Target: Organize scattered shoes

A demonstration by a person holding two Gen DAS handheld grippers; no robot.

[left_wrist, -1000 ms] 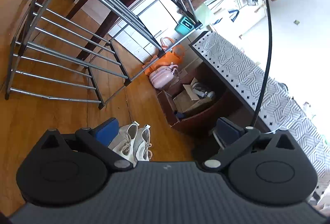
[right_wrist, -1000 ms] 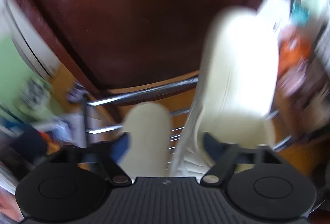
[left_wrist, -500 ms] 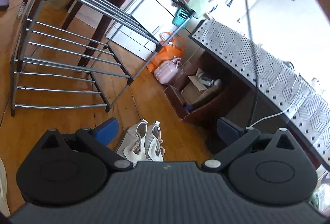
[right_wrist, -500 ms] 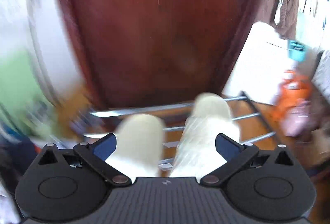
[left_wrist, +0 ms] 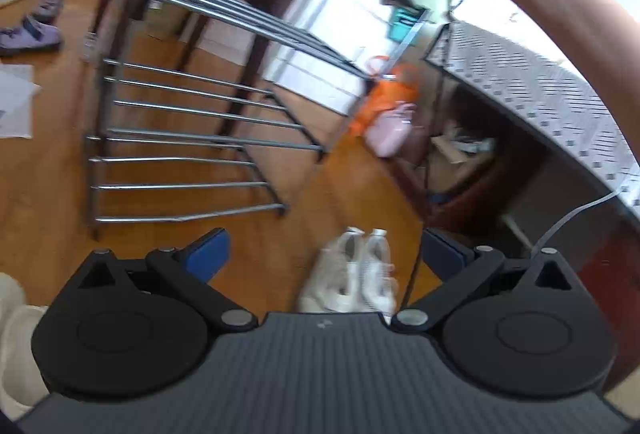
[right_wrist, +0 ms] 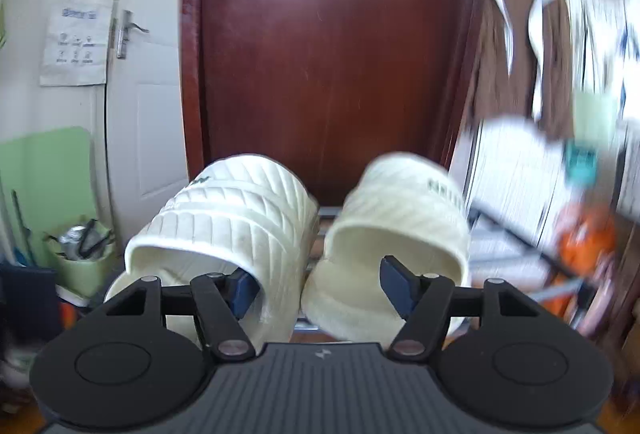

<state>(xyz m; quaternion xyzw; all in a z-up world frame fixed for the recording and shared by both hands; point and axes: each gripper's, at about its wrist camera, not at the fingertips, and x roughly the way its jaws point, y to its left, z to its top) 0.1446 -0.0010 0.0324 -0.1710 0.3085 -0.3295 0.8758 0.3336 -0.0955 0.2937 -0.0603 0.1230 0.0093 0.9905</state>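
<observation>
In the left wrist view, the left gripper (left_wrist: 324, 254) is hovering with its jaws wide apart and empty, pointing down at the white sneakers (left_wrist: 352, 274) lying side by side on the wooden floor, near the metal shoe rack (left_wrist: 188, 138). In the right wrist view, the right gripper (right_wrist: 316, 284) is closing, one finger inside each cream slipper (right_wrist: 224, 226), pinching their inner walls together on the rack's top bars. The next move is probably squaring that pair up, then fetching the sneakers.

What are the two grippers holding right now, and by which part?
Left gripper: nothing, jaws open. Right gripper: closing, a finger inside each of the cream slippers, their adjoining sides between; a firm grip cannot be told.
</observation>
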